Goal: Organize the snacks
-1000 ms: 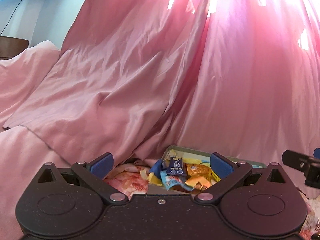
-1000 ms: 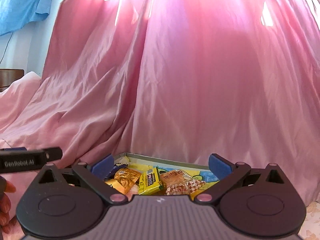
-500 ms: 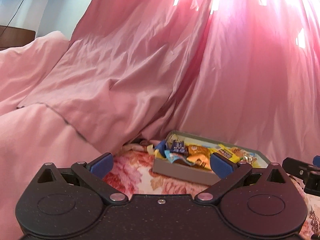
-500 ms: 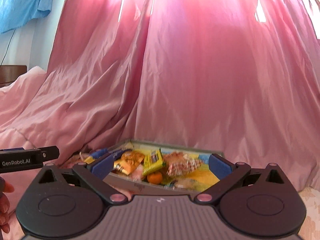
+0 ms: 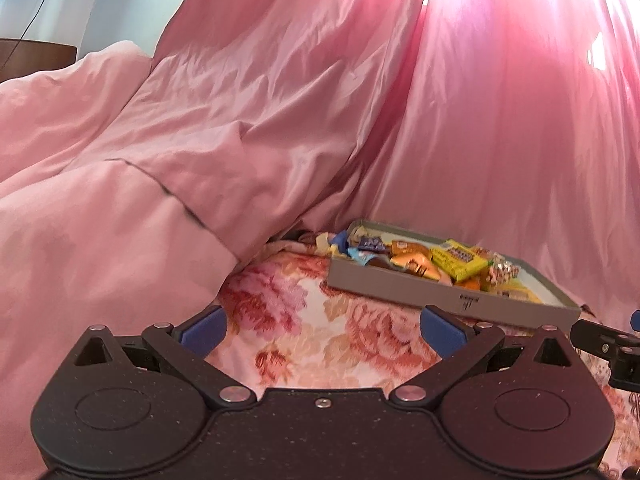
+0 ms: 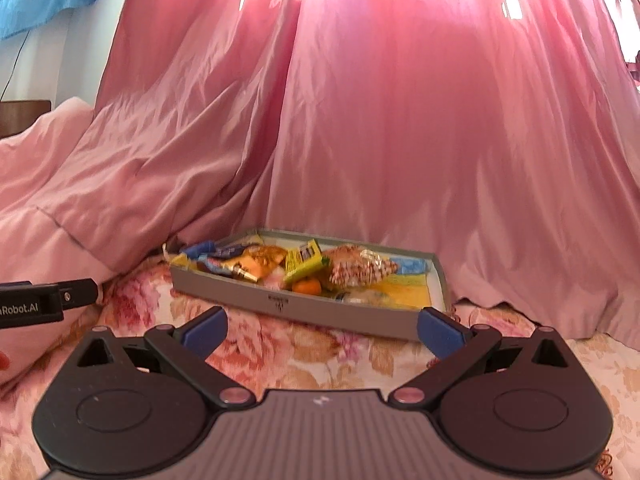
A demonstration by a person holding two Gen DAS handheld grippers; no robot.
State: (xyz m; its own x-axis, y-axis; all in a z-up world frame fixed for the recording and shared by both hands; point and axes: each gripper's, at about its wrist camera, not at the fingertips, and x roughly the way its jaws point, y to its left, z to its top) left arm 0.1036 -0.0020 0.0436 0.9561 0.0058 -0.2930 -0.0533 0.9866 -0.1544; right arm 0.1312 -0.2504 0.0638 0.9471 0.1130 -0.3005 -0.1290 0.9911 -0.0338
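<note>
Snacks fill the left half of a grey tray, which rests on our floral bedspread below a pink curtain. Both our left claw and right claw are spread wide, empty, short of the tray.

Left tongs gape empty, well short of the snack tray.
</note>
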